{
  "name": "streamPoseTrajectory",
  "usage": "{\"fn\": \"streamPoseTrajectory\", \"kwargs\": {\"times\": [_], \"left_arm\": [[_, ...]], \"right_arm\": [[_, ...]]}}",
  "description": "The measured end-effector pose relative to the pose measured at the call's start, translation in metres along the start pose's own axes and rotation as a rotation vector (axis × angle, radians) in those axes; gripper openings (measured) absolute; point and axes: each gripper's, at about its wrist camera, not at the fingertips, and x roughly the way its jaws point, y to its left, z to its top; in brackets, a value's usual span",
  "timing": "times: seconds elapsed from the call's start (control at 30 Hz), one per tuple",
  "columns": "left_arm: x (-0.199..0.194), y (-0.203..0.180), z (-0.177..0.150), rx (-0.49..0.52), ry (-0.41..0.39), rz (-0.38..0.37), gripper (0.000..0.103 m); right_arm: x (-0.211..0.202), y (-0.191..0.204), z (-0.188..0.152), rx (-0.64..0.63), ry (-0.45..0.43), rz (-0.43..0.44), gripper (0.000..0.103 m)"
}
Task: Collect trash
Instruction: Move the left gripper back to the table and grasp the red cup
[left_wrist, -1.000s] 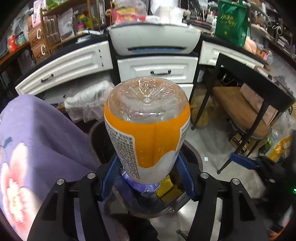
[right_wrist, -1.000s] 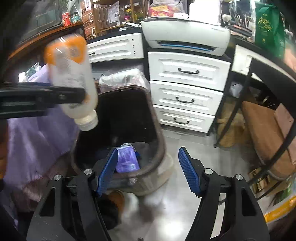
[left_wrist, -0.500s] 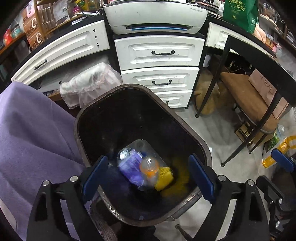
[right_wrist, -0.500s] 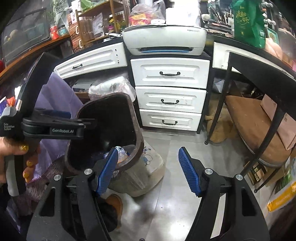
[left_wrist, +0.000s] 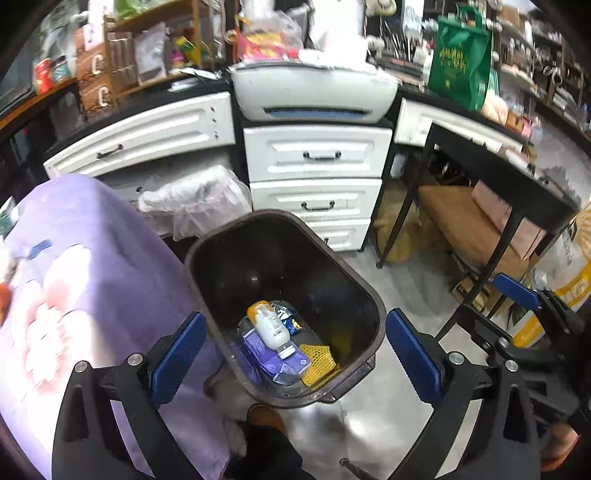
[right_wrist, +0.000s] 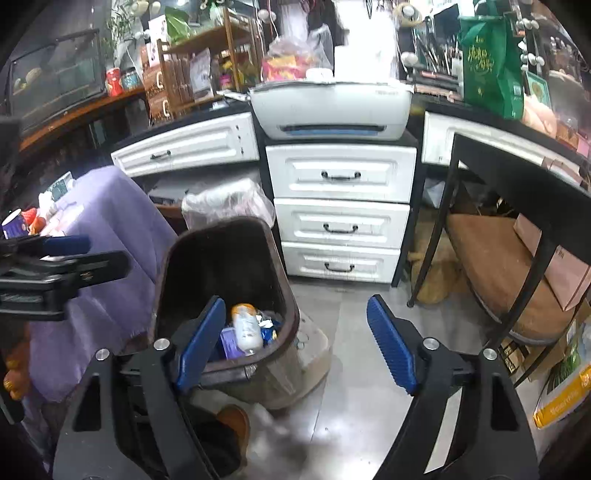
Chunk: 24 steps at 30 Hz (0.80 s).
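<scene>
Inside bin, orange-capped white bottle lies on wrappers.

The left gripper hangs above the trash bin, tilted down toward its opening, with its blue pads spread wide — one past the bin's left rim, the other past its right rim — and nothing between them. The right gripper is held to the right of the bin and just above rim level, jaws equally wide and empty; its left pad overlaps the bin's near rim, the other is out over the floor beside the bin.
</scene>
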Motion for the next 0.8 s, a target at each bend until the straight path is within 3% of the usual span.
{"fn": "streamPoseTrajectory", "kwargs": {"times": [0.23,0.47,0.8], "left_arm": [[-0.059,0.021,-0.011,-0.046,-0.092,0.003,0.098],[-0.102,0.062,-0.024,-0.068,-0.114,0.067,0.098],[-0.171,0.179,-0.072,-0.194,-0.124,0.323,0.098]], "right_arm": [[-0.012,0.031,0.015,-0.055,-0.019,0.031,0.082],[-0.019,0.087,0.027,-0.139,-0.015,0.141,0.085],[-0.035,0.194,0.031,-0.303,-0.016,0.338,0.086]]}}
